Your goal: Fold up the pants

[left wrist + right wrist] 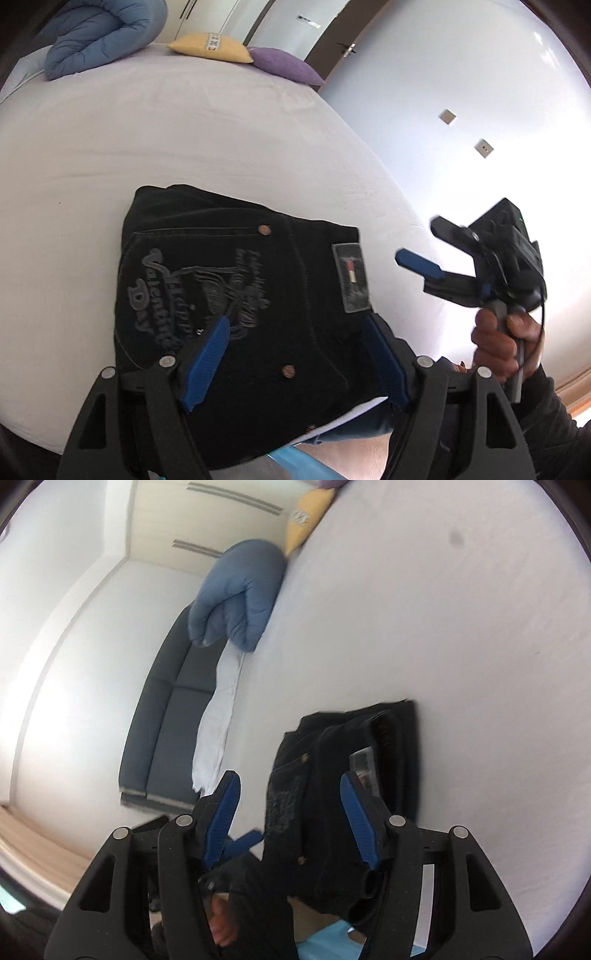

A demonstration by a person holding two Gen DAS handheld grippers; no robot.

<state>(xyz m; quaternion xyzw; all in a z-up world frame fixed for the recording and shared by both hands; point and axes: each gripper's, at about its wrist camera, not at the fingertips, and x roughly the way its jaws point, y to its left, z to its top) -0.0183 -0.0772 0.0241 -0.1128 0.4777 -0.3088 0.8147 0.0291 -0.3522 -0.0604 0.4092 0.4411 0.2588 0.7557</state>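
Observation:
Folded black pants (240, 277) with grey lettering on a back pocket lie near the front edge of a white bed (184, 129). My left gripper (295, 354) hovers over them, jaws wide apart, the blue pads (207, 358) clear of the cloth. To the right, past the bed's edge, a hand holds my right gripper (421, 243) open in the air, nothing in it. In the right wrist view the right gripper (291, 812) stands open before the pants (391, 738), not pressing them. A blue pad of the left gripper (243, 842) shows low down.
At the bed's far end lie a rolled blue duvet (99, 33), a yellow pillow (210, 46) and a purple pillow (284, 64). A dark padded panel (166, 720) stands beside the bed (443, 627). White walls and wooden floor (29, 842) surround it.

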